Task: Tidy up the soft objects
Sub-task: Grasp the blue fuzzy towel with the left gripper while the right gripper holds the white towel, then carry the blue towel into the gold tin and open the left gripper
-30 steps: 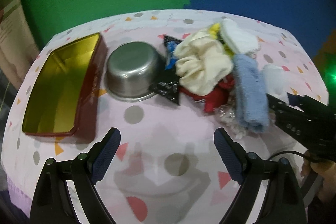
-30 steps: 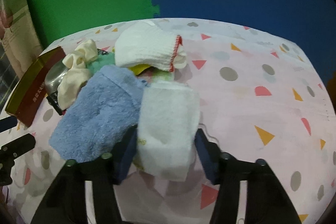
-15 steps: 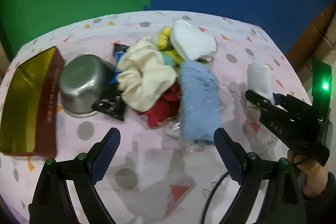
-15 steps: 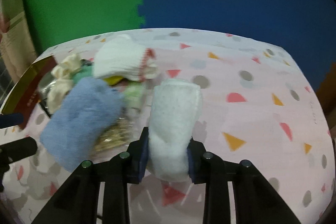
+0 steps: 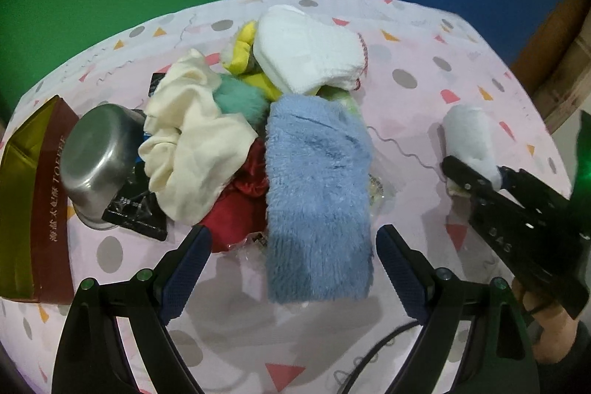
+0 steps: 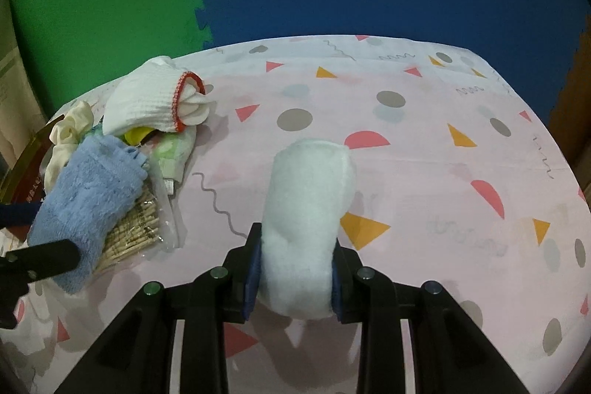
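Since a second ago my right gripper (image 6: pixel 295 277) has clamped onto the white fluffy cloth (image 6: pixel 308 209) and drawn it clear of the pile, toward the tabletop's (image 6: pixel 424 143) right side. From the left view, my left gripper (image 5: pixel 293 268) gapes wide, straddling the blue towel's (image 5: pixel 317 194) near end without touching it.

Dim, soft overhead light, faint shadows, sharp centres, strong fisheye bending with dark corners.

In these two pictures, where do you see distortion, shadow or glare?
Left wrist view: fisheye bends the table edge; soft shadows lie under the left gripper; dull sheen on the steel bowl. Right wrist view: same bending, dark corners; the white cloth in the jaws is sharp.
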